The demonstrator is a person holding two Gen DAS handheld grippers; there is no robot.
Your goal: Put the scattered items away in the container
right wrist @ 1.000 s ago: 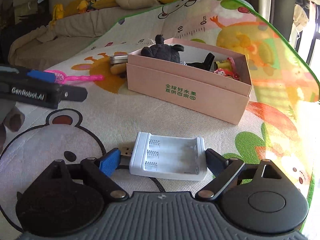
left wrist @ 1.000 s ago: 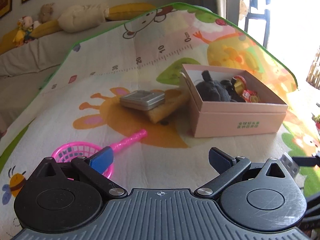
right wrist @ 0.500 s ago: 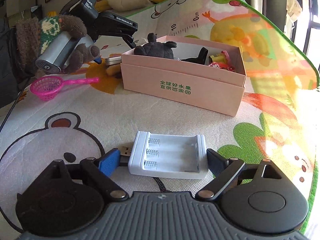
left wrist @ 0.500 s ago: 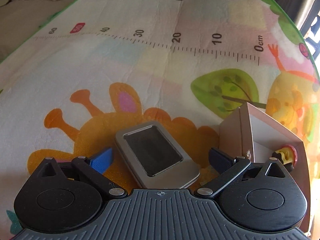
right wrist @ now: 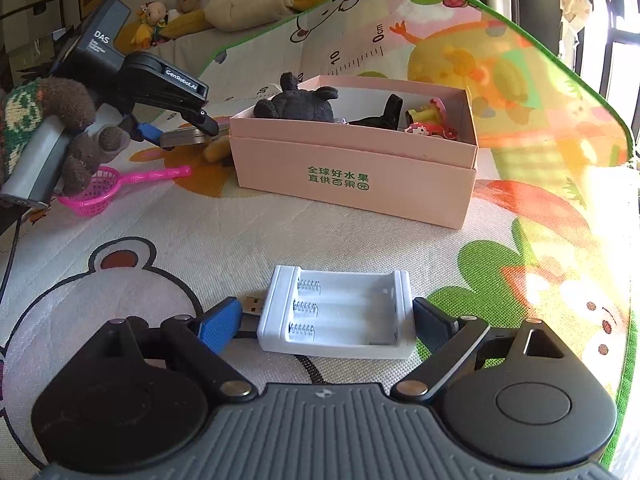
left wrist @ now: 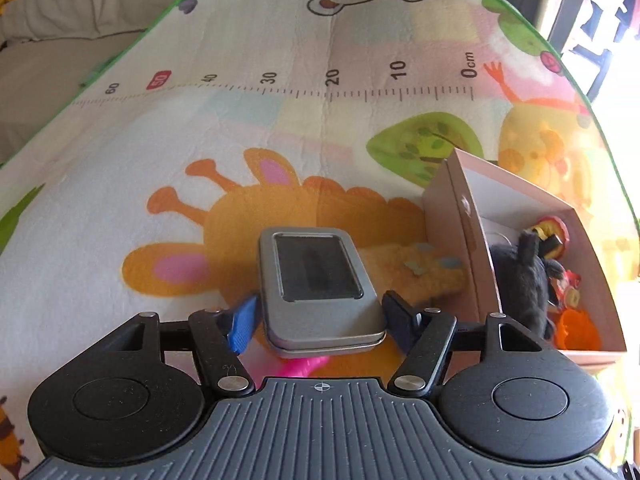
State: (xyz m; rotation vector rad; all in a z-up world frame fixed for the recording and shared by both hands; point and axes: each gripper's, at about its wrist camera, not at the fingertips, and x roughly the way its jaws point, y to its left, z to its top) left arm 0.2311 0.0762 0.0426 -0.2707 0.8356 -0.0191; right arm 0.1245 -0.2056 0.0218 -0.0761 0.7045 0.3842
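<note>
On the left, the left gripper (left wrist: 318,320) is closing its jaws around a grey tin (left wrist: 316,280), which is lying flat, long axis running near to far, partly over a yellow plush (left wrist: 420,272) on the play mat (left wrist: 280,140). Just right of it, the pink box (left wrist: 472,240) is holding a dark plush toy (left wrist: 520,280). Further right, the right gripper (right wrist: 328,320) is standing with jaws apart beside a white battery charger (right wrist: 340,312), long axis left to right, USB plug (right wrist: 253,305) pointing left.
</note>
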